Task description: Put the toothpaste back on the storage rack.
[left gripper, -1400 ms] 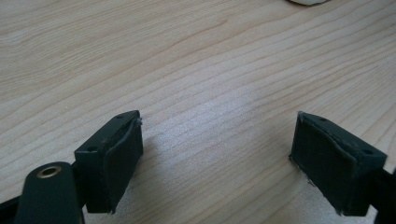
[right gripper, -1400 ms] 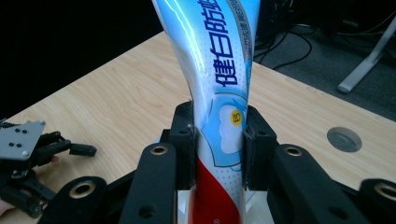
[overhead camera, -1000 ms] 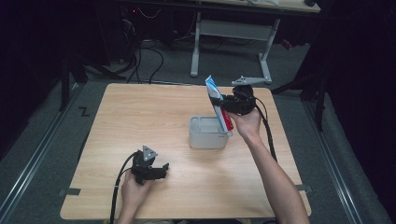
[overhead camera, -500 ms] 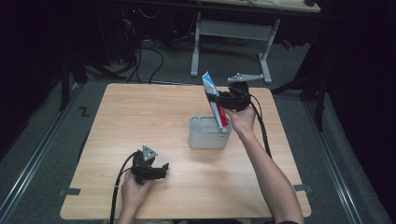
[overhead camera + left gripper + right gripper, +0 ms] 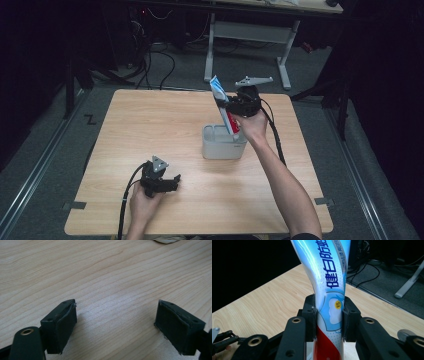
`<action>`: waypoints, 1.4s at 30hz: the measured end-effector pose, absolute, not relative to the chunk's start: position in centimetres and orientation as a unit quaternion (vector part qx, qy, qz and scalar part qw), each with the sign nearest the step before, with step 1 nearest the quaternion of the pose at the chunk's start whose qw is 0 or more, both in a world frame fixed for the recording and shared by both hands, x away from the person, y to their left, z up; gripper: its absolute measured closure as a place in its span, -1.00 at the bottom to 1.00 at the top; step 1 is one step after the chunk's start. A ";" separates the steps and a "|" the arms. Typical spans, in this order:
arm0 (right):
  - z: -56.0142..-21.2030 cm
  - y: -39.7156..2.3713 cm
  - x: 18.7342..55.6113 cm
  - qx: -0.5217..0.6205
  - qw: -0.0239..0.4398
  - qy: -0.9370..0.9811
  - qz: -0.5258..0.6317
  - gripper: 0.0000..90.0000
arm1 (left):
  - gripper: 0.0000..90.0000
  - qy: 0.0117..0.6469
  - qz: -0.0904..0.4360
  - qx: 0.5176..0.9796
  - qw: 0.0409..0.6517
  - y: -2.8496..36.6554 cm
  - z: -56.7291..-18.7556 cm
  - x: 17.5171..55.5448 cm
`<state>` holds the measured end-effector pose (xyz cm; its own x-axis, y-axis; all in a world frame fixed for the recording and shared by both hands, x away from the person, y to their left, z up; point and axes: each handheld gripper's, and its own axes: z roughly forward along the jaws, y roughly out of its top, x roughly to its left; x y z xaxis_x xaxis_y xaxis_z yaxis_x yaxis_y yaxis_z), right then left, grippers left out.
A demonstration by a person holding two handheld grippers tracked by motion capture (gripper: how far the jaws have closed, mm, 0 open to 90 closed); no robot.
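The right gripper (image 5: 231, 106) clenches a toothpaste tube (image 5: 223, 106), its lower end inside the grey holder (image 5: 223, 147) mid-bench; seating and release remain. The left gripper (image 5: 167, 183) rests with jaws spread, empty.

Pretty bare setup: light wood table (image 5: 150, 130) sitting on grey carpet (image 5: 40, 165). Far side there's a white desk frame (image 5: 285, 55) and a tangle of black cables (image 5: 155, 60) on the floor. Rest is dark.

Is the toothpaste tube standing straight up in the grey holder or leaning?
Leaning. The toothpaste tube tilts up and to the left from the grey holder, with the right gripper shut on its middle.
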<state>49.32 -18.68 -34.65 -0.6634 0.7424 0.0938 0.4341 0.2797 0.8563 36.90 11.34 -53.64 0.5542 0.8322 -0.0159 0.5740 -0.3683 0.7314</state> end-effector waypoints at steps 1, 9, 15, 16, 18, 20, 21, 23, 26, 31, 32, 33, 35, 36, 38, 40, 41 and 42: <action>-34.6 -18.5 49.4 0.373 0.167 0.785 0.466 0.55 | -0.60 0.436 0.182 0.807 0.355 11.3 -53.6 36.9; -35.2 -18.1 49.8 0.380 0.166 0.787 0.457 0.54 | -0.60 0.435 0.182 0.807 0.355 11.3 -53.6 36.9; -35.5 -17.7 49.8 0.371 0.180 0.793 0.448 0.54 | -0.60 0.435 0.182 0.807 0.356 11.3 -53.6 36.9; -35.5 -17.6 49.8 0.371 0.180 0.794 0.447 0.54 | -0.60 0.435 0.182 0.807 0.356 11.3 -53.7 36.9; -35.7 -17.6 49.8 0.374 0.178 0.793 0.447 0.54 | -0.60 0.435 0.183 0.807 0.355 11.3 -53.7 36.9; -35.8 -17.7 49.8 0.373 0.175 0.795 0.446 0.54 | -0.60 0.435 0.183 0.807 0.355 11.3 -53.6 36.9; -35.9 -17.6 49.8 0.373 0.176 0.795 0.445 0.54 | -0.60 0.435 0.183 0.807 0.355 11.3 -53.6 36.9; -36.0 -17.7 49.6 0.374 0.175 0.794 0.447 0.54 | -0.60 0.435 0.183 0.807 0.355 11.3 -53.7 36.9; -36.3 -17.8 49.4 0.374 0.170 0.794 0.448 0.53 | -0.60 0.435 0.183 0.807 0.356 11.3 -53.7 36.9; -36.5 -17.9 49.1 0.370 0.173 0.797 0.445 0.54 | -0.61 0.435 0.183 0.806 0.356 11.3 -53.7 36.9; -36.5 -18.0 49.0 0.370 0.173 0.797 0.446 0.54 | -0.61 0.435 0.183 0.806 0.356 11.3 -53.7 36.9; -36.5 -18.1 48.9 0.371 0.173 0.796 0.446 0.54 | -0.61 0.435 0.183 0.806 0.356 11.3 -53.7 36.8; -36.6 -18.4 48.7 0.375 0.179 0.792 0.447 0.54 | -0.61 0.435 0.183 0.807 0.356 11.3 -53.7 36.8; -36.6 -18.5 48.5 0.378 0.182 0.788 0.450 0.54 | -0.61 0.435 0.183 0.807 0.355 11.3 -53.7 36.8; -36.6 -18.8 48.3 0.378 0.179 0.786 0.455 0.54 | -0.61 0.435 0.183 0.807 0.355 11.3 -53.6 36.8; -36.7 -18.7 48.3 0.377 0.178 0.790 0.451 0.54 | -0.61 0.435 0.183 0.807 0.355 11.3 -53.7 36.8; -36.7 -18.7 48.3 0.377 0.178 0.790 0.451 0.54 | -0.61 0.435 0.183 0.807 0.355 11.3 -53.7 36.8; -36.6 -18.7 48.2 0.374 0.179 0.791 0.450 0.54 | -0.61 0.435 0.183 0.807 0.355 11.4 -53.7 36.8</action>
